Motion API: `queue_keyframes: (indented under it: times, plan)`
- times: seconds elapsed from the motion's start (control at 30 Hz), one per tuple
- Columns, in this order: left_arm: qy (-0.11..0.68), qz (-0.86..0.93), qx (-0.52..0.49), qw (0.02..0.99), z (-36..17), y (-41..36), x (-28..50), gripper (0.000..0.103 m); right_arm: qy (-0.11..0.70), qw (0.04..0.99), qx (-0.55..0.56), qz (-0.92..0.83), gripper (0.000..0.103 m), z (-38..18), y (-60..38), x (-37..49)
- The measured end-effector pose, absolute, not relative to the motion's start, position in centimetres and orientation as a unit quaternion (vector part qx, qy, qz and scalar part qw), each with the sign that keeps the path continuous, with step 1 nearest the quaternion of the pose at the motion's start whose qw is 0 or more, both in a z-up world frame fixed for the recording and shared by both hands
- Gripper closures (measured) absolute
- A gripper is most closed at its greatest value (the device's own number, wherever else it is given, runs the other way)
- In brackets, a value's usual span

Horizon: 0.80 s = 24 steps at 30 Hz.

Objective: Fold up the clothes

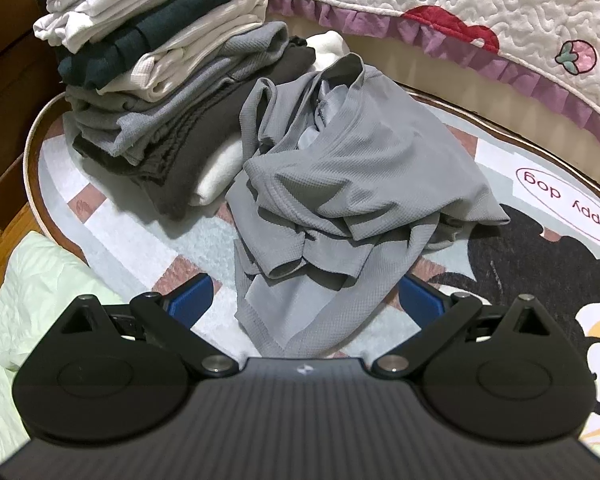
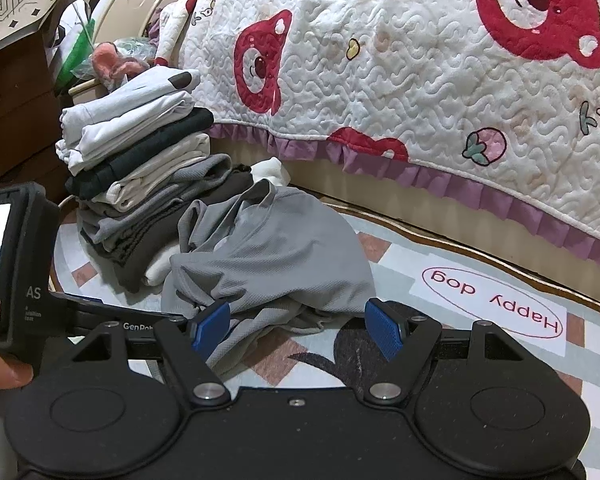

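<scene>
A crumpled grey mesh shirt (image 1: 340,168) (image 2: 268,256) lies heaped on a patterned rug, collar side away from me. Beside it on the left leans a stack of folded clothes (image 1: 160,60) (image 2: 140,160) in white, dark and grey layers. My left gripper (image 1: 304,304) is open, its blue pads on either side of the shirt's near hem, which hangs down between them. My right gripper (image 2: 300,328) is open too, just in front of the shirt's near edge, its left blue pad (image 2: 212,326) against the cloth. The left gripper's body (image 2: 16,276) shows at the left edge of the right wrist view.
The rug (image 1: 560,220) (image 2: 492,308) carries a cartoon dog and the words "Happy dog". A bed with a white quilt (image 2: 420,60) (image 1: 500,8) printed with red bears and a purple frill runs behind it. A pale green cushion (image 1: 28,300) lies near left. A wooden cabinet (image 2: 12,112) stands far left.
</scene>
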<state>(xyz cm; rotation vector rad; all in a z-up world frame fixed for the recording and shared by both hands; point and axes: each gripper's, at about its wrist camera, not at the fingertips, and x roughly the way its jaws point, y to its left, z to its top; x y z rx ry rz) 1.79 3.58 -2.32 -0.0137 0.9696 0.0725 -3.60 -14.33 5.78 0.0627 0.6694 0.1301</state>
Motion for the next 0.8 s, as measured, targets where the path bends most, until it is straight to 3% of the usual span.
queue_keyframes:
  times: [0.2,0.27,0.3,0.43,0.47,0.53,0.6,0.7,0.77,0.8]
  plan:
    - [0.466,0.021,-0.039,0.884,-3.5,5.8,2.3,0.003,0.368,0.925,0.054,0.071,0.022,0.3,-14.4,-3.0]
    - [0.451,-0.003,-0.060,0.890,-3.3,6.9,2.2,0.003,0.383,0.918,0.060,0.084,0.026,-1.6,-14.4,-2.7]
    - [0.439,-0.005,-0.068,0.896,-3.0,7.3,2.0,0.003,0.388,0.915,0.064,0.094,0.032,-2.3,-14.4,-2.6]
    - [0.408,0.006,-0.075,0.910,-2.7,8.2,2.0,0.005,0.399,0.905,0.057,0.134,0.085,-4.1,-14.0,-1.2]
    - [0.412,0.006,-0.086,0.907,-3.0,8.5,2.3,0.017,0.397,0.905,0.049,0.144,0.088,-4.3,-13.7,-0.9]
    - [0.428,0.002,-0.116,0.896,-3.8,9.3,2.8,0.038,0.393,0.904,0.045,0.161,0.088,-4.4,-13.3,0.1]
    - [0.445,-0.008,-0.145,0.884,-4.7,10.1,3.3,0.041,0.394,0.902,0.054,0.171,0.088,-4.7,-12.9,1.2]
    - [0.467,-0.006,-0.160,0.870,-6.3,10.5,3.9,0.043,0.404,0.893,0.098,0.171,0.080,-5.8,-12.8,3.1]
    - [0.475,0.004,-0.159,0.865,-6.9,10.6,4.1,0.043,0.410,0.884,0.152,0.166,0.054,-7.5,-12.7,4.3]
    - [0.478,0.009,-0.158,0.864,-7.2,10.6,4.2,0.043,0.412,0.878,0.181,0.163,0.052,-8.3,-12.7,4.9]
